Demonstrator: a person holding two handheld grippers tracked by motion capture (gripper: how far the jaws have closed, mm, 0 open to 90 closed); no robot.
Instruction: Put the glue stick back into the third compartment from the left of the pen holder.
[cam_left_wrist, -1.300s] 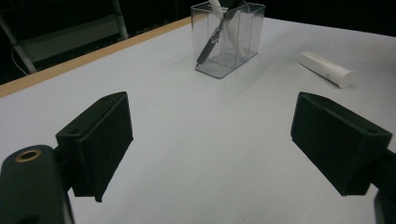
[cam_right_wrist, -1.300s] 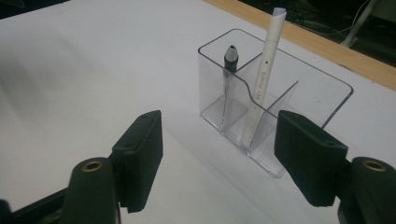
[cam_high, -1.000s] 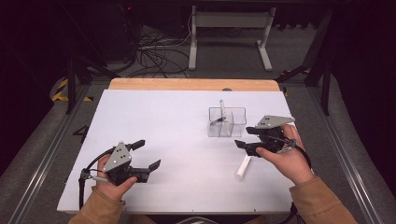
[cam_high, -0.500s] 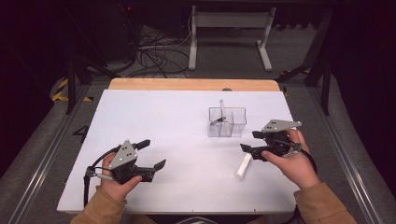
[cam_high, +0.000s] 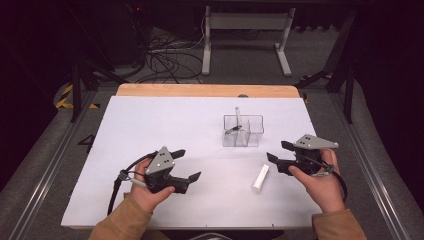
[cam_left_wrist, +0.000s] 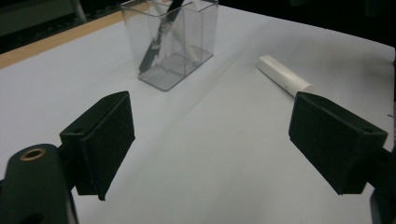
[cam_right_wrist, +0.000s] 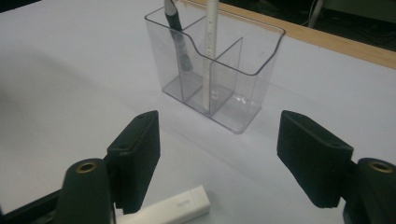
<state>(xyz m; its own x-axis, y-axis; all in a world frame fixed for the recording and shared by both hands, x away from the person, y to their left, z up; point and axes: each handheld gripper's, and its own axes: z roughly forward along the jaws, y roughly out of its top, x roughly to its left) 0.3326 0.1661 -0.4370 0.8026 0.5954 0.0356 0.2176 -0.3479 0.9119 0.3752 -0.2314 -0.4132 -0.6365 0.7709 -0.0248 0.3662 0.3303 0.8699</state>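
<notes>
Right gripper (cam_high: 275, 152) was open, jaws just widening, empty. White marker (cam_high: 260, 177) lay flat near the worktop's front right, just beside it, short of the clear organizer (cam_high: 243, 131). Best approach: straddle its mid-length, then close. Left gripper (cam_high: 186, 164) open, idle.

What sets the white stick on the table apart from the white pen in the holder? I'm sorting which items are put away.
The white stick lies flat on the table, outside the holder; the white pen stands nearly upright inside it. The stick looks thicker and shorter, the pen slimmer and longer. Both are white.
</notes>
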